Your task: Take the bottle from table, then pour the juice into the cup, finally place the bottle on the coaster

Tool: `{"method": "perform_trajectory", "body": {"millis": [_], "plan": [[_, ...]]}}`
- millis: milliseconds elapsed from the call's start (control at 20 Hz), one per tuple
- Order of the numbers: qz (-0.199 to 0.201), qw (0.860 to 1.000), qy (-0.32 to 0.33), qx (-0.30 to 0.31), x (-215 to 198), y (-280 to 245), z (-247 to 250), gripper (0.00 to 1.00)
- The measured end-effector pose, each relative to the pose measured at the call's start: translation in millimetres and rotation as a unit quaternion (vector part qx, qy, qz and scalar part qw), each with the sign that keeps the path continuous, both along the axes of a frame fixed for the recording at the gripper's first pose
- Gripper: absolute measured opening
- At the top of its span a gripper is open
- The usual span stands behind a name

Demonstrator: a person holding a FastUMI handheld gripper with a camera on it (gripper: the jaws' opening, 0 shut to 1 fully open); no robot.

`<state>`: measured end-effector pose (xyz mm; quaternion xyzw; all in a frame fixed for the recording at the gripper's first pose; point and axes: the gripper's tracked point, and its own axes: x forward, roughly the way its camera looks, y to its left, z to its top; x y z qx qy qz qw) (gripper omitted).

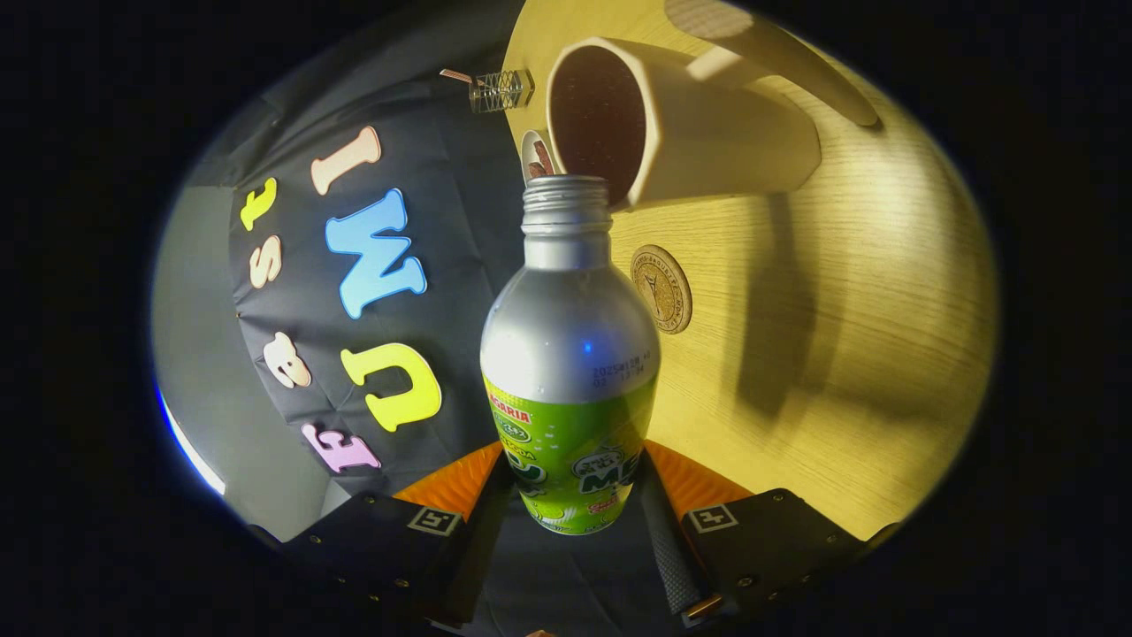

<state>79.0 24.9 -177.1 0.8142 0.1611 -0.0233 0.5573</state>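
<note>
My gripper (570, 500) is shut on the lower body of a silver bottle (570, 354) with a green label, one finger on each side. The view is rolled sideways, so the bottle is tipped over. Its open, capless mouth sits right at the rim of a cream cup (699, 133) with a dark inside, which stands on the wooden table (840, 354). A round brown coaster (661, 288) lies on the table just beside the bottle's neck, short of the cup. I cannot make out any liquid flowing.
A small clear glass object (500, 90) stands near the table's edge beyond the cup. A small round item (536, 156) with a picture lies by the cup's rim. The bare wooden tabletop stretches beyond the coaster.
</note>
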Motion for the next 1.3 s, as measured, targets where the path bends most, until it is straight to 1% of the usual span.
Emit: {"method": "perform_trajectory", "body": {"millis": [550, 1300], "plan": [[-0.013, 0.999, -0.001, 0.031, 11.9, -6.8, 12.0, 0.78], [-0.033, 0.996, 0.0, 0.079, 15.2, -15.1, 26.3, 0.78]]}}
